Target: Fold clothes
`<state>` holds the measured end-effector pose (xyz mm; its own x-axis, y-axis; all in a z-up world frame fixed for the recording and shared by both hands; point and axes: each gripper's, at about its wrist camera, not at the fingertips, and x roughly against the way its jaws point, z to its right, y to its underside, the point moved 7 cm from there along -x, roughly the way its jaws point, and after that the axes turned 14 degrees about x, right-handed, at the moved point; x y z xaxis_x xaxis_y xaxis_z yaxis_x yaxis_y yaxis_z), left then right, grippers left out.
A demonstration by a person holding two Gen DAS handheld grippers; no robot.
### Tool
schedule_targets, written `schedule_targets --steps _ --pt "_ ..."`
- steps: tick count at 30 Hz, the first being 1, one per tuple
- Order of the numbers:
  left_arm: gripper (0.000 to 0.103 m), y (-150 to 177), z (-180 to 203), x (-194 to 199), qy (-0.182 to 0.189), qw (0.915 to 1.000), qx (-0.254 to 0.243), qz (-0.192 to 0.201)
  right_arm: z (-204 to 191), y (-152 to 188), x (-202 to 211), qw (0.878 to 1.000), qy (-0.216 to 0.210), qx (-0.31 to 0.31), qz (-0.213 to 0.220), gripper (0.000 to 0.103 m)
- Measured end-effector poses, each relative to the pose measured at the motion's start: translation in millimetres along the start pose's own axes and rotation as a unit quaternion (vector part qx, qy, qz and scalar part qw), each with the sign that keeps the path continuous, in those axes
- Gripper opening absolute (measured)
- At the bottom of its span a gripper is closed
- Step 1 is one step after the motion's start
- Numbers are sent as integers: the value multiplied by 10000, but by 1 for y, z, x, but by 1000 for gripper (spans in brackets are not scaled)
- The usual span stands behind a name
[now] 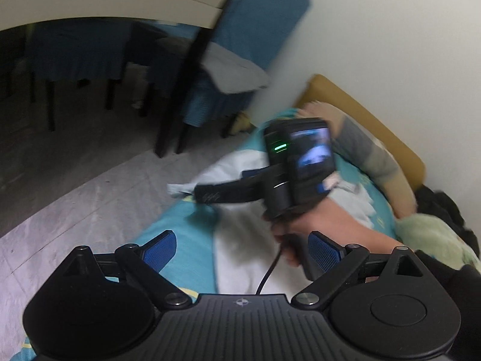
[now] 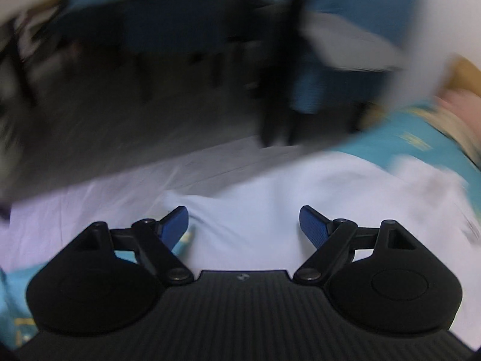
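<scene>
- Left wrist view: the left hand-held gripper [image 1: 242, 248] hangs with its blue pads spread wide and nothing between them. Below and just ahead of it lies the white garment [image 1: 240, 258], spread on the teal bed sheet [image 1: 183, 225].
- The right hand-held gripper [image 1: 207, 194] crosses in front of the left one, held by the person's hand [image 1: 303, 225], its dark finger reaching toward the garment's far edge near the side of the bed. Its cable [image 1: 267, 273] trails down between the left gripper's pads.
- Risk here, as I judge it: the two tools sit close together, so closing the left one now could catch the cable or the hand rather than cloth. The right finger also reaches past the mattress edge, so a pull there could drag the garment off toward the floor [image 1: 75, 195].
- Beyond the right tool, a sleeved arm [image 1: 369, 156] rests on the bed; a wide sweep could bump it.
- Right wrist view: this picture is heavily blurred. The right hand-held gripper [image 2: 243, 225] stands wide open, empty, with the white garment [image 2: 270, 195] directly under and ahead of its pads; whether the pads touch cloth cannot be told.
- Risk here: the left pad [image 2: 176, 225] hangs over the garment's edge where teal bed sheet [image 2: 126, 255] shows, so a hasty pinch could take sheet along with cloth, or miss the hem and leave the fold crooked.
</scene>
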<state>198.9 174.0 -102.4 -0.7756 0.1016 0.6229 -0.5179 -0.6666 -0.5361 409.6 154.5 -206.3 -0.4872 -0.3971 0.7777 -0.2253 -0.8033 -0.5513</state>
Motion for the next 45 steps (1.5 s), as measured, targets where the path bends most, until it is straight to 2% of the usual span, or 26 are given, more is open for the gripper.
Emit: schedule_targets --steps 3,4,6,8,10,12,15,18,20,22,24,27,30,32,33,34,36,38,41,42,43,45 --pt "96 -8 -14 -4 -235 9992 277 191 -27 -10 -33 9976 -143 658 -168 83" --pt "96 -10 -17 -6 -284 9988 318 228 -31 -11 -40 9964 -99 815 -212 80" --pt "96 -13 -22 -9 -369 9982 376 290 -36 -12 -51 9938 100 1069 -300 65" --pt "96 -12 -25 -12 -403 9980 390 276 -36 -14 -54 9929 278 1117 -312 28" --pt "96 -12 -26 -12 -414 9980 398 272 -31 -17 -47 9939 421 999 -194 10" --pt "96 -11 -25 -11 -408 9980 382 293 -21 -21 -30 9925 855 873 97 8" --pt "96 -7 -19 -14 -389 9985 284 245 12 -22 24 9842 1530 48 894 8" --pt "96 -2 -12 -13 -389 9988 127 272 52 0 85 9570 2392 -775 1448 7" --pt "96 4 -5 -14 -406 9988 6 291 81 34 121 9320 2935 -1438 1569 7" --pt "96 10 2 -15 -415 9986 -107 301 108 78 154 9019 3376 -2192 1566 7" --pt "96 17 9 -17 -421 9983 -277 291 128 130 175 8760 3598 -2901 1375 8" --pt "96 26 20 -22 -462 9968 -584 274 142 207 186 8535 3564 -3708 840 11" --pt "96 35 29 -25 -453 9959 -759 214 135 254 183 8728 3103 -3752 322 14" --pt "96 41 35 -26 -417 9955 -835 179 123 272 186 8864 2877 -3623 175 40" --pt "96 43 38 -27 -408 9953 -869 162 121 271 189 8930 2825 -3490 302 47" --pt "96 45 40 -29 -403 9950 -901 145 119 268 193 8992 2786 -3342 472 59" --pt "96 50 44 -31 -391 9945 -965 110 115 263 200 9099 2703 -3039 811 73" --pt "96 54 48 -34 -380 9939 -1030 76 121 248 198 9146 2635 -2892 1020 72" --pt "96 60 51 -40 -425 9928 -1119 47 151 231 186 9103 2505 -3082 1164 72" --pt "96 63 51 -41 -419 9927 -1129 21 161 225 176 9126 2437 -3074 1152 71" --pt "96 65 51 -43 -408 9927 -1137 -9 172 218 165 9157 2364 -3049 1127 64" --pt "96 66 54 -50 -393 9920 -1197 -18 192 205 144 9216 2221 -2995 1073 62"
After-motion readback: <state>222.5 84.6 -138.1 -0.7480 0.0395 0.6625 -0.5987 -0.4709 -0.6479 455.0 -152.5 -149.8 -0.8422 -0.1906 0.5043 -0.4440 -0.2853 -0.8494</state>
